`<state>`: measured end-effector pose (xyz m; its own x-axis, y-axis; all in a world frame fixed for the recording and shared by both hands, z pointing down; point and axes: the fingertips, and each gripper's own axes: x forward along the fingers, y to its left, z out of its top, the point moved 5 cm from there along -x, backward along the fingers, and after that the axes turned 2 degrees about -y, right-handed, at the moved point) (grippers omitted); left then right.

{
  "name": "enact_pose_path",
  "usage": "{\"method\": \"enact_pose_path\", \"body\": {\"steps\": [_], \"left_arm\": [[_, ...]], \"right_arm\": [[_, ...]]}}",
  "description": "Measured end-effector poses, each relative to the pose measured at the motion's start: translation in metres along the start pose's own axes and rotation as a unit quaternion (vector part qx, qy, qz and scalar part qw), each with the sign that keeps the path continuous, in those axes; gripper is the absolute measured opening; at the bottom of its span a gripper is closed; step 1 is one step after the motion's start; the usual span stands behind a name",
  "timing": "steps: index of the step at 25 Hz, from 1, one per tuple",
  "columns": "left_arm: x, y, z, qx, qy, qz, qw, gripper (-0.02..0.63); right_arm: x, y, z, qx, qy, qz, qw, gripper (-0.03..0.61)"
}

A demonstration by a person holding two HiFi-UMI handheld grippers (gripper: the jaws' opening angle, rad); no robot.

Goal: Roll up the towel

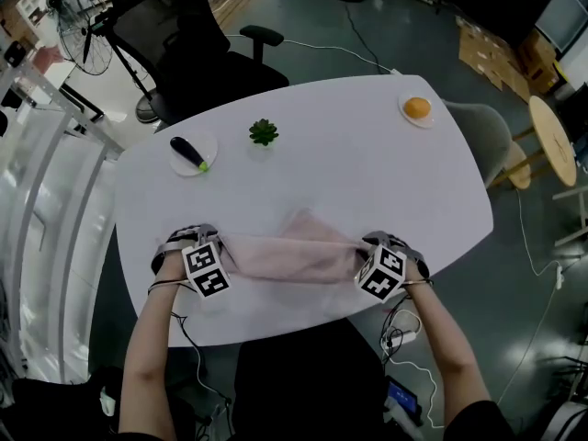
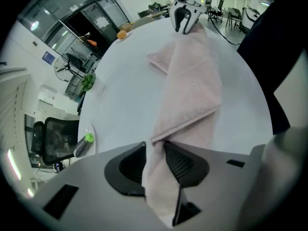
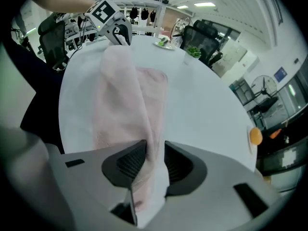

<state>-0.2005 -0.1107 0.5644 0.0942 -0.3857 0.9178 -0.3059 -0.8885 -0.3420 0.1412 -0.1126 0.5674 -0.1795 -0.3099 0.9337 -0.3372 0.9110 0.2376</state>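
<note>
Towel [image 1: 292, 254] on table [image 1: 349, 163], near edge

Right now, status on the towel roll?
On left gripper and right gripper, jaws apart, towel ends between them. Towel folded along near edge of table, no clear roll yet. Far side: plant, eggplant, orange, all clear.

Eggplant [image 1: 188, 152], plant [image 1: 264, 132], orange [image 1: 417, 107], chair [image 1: 188, 39]

No legible txt is showing anywhere. Left cube [image 1: 207, 269] and right cube [image 1: 381, 274] are carrying only b/w square marker patterns, no letters or nos. Blue wall sign [image 2: 46, 57] is reading too small.
</note>
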Motion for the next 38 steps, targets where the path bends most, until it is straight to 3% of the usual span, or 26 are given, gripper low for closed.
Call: {"method": "enact_pose_path", "body": {"steps": [3, 7, 10, 15, 18, 24, 27, 28, 33, 38], "left_arm": [[-0.014, 0.012, -0.005, -0.034, -0.022, 0.005, 0.9992, 0.207], [-0.047, 0.029, -0.010, -0.074, -0.065, 0.020, 0.9949, 0.222], [-0.069, 0.022, -0.007, -0.058, -0.089, 0.023, 0.9941, 0.221], [-0.080, -0.016, 0.006, -0.015, -0.107, -0.008, 0.9941, 0.221], [-0.068, -0.042, 0.008, 0.002, -0.095, -0.028, 0.9951, 0.219], [-0.033, -0.066, -0.003, -0.017, -0.058, -0.040, 0.9974, 0.189], [-0.022, -0.067, -0.007, -0.020, -0.047, -0.023, 0.9984, 0.125], [-0.020, -0.066, -0.008, -0.019, -0.045, -0.015, 0.9987, 0.089], [-0.015, -0.061, -0.006, -0.007, -0.039, 0.001, 0.9992, 0.060], [-0.029, -0.057, -0.005, -0.003, -0.050, -0.001, 0.9987, 0.040]], "right_arm": [[-0.015, -0.008, 0.003, 0.002, -0.022, -0.027, 0.999, 0.165], [-0.049, -0.016, 0.005, 0.002, -0.049, -0.070, 0.996, 0.166], [-0.071, -0.011, 0.004, -0.003, -0.062, -0.091, 0.994, 0.166], [-0.086, 0.020, 0.001, -0.013, -0.070, -0.092, 0.993, 0.166], [-0.079, 0.044, -0.005, -0.014, -0.067, -0.082, 0.994, 0.166], [-0.043, 0.074, -0.030, -0.029, -0.021, -0.071, 0.997, 0.166], [-0.030, 0.079, -0.039, -0.039, -0.005, -0.078, 0.996, 0.163], [-0.027, 0.079, -0.040, -0.040, -0.002, -0.083, 0.996, 0.153], [-0.023, 0.078, -0.039, -0.063, 0.010, -0.102, 0.993, 0.034], [-0.035, 0.077, -0.035, -0.065, 0.004, -0.101, 0.993, 0.026]]}}
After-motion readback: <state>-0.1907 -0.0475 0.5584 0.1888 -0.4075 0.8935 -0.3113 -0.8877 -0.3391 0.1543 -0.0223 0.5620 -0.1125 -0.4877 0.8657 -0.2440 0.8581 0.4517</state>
